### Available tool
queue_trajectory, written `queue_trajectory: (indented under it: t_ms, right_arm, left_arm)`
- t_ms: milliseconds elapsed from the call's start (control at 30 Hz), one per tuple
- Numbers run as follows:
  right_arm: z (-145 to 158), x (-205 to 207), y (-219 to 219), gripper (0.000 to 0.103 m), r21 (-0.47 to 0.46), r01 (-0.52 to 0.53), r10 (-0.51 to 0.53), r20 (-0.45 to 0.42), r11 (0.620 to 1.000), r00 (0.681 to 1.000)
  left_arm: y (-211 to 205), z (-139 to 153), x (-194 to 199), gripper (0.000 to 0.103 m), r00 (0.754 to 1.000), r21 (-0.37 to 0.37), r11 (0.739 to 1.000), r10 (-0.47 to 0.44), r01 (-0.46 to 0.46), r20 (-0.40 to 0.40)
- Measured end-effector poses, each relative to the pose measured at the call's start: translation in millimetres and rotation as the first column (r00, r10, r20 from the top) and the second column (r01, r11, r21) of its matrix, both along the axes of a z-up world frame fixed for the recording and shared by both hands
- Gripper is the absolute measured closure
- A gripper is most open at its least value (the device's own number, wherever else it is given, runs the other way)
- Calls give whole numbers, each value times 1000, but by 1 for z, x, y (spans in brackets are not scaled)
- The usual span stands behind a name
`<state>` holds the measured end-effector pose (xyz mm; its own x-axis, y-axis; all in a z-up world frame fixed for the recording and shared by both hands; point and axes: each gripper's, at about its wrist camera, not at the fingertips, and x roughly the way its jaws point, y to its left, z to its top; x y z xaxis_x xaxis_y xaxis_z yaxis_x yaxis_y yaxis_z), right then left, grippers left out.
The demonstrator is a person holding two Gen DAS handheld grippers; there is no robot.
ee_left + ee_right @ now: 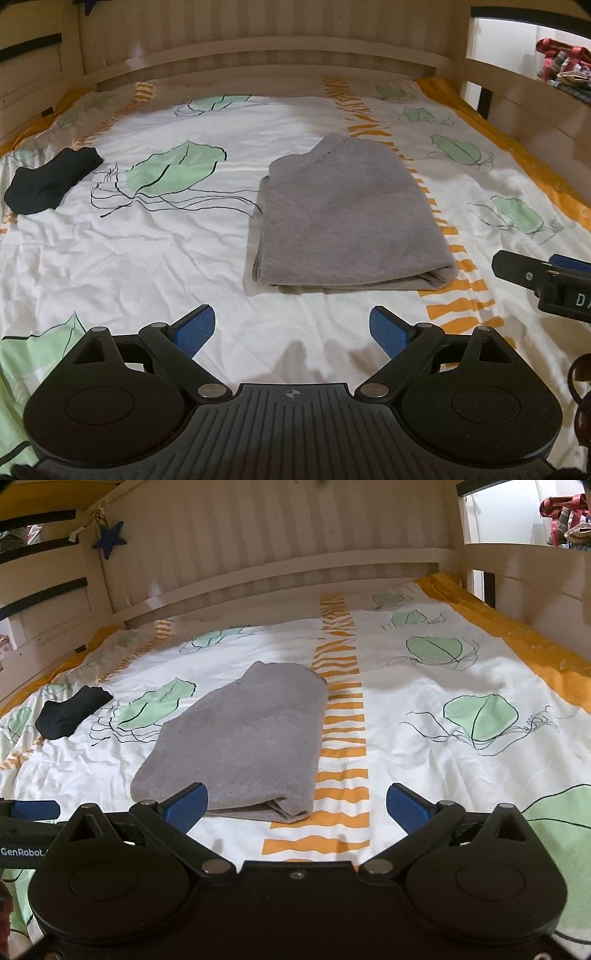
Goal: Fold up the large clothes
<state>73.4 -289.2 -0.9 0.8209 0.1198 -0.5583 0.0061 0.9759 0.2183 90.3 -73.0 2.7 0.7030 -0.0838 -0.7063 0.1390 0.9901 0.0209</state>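
Note:
A grey garment [347, 218] lies folded into a compact rectangle on the patterned bedsheet [147, 258]; it also shows in the right wrist view [243, 746]. My left gripper [291, 330] is open and empty, hovering just short of the garment's near edge. My right gripper [295, 805] is open and empty, near the garment's front right corner. The right gripper's side shows at the right edge of the left wrist view [546, 277]. The left gripper's finger shows at the left edge of the right wrist view [33, 810].
A small black cloth [51, 181] lies at the left of the bed, also in the right wrist view [72, 710]. A wooden headboard [258, 62] and side rails [535, 587] enclose the bed. A dark blue star [109, 539] hangs on the frame.

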Motion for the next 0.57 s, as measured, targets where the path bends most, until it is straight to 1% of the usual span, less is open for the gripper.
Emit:
queue_trajectory:
  t_ms: [167, 567]
  right_arm:
    - [-1, 1, -2, 0, 1, 13, -13, -8, 1000, 1000]
    - [-8, 5, -1, 0, -21, 17, -18, -58, 1000, 998]
  left_arm:
    - [0, -3, -1, 12, 1000, 0, 1000, 0, 0, 0]
    - [1, -7, 0, 12, 1000, 10, 1000, 4, -4, -3]
